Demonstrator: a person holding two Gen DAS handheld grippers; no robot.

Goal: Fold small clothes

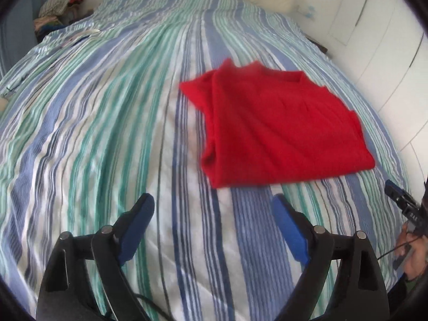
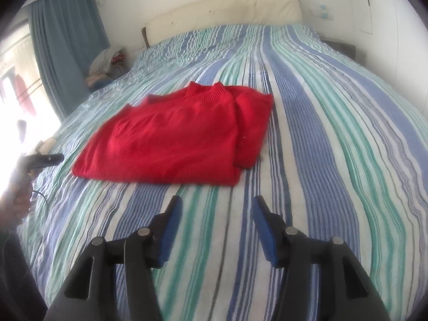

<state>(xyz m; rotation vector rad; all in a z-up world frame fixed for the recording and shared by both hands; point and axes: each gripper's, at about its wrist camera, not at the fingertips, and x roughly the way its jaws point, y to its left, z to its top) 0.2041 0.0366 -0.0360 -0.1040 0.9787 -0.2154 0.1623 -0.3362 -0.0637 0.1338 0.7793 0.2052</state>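
- Striped bedcover (image 2: 334, 139) in blue, green and white fills both views, with a cream headboard (image 2: 222, 8) at 12 o'clock in the right wrist view
- red sweater (image 2: 171, 139) lies folded flat on the cover, collar toward the headboard, one folded part along its right edge
- left gripper (image 1: 212, 208) hangs above bare cover at 7 o'clock of the sweater, jaws wide apart, nothing between them
- right gripper (image 2: 218, 206) sits at 5 o'clock of the sweater, jaws parted, empty
- blue curtain (image 2: 64, 42) and a pile of clothes (image 2: 107, 61) stand at 10 o'clock
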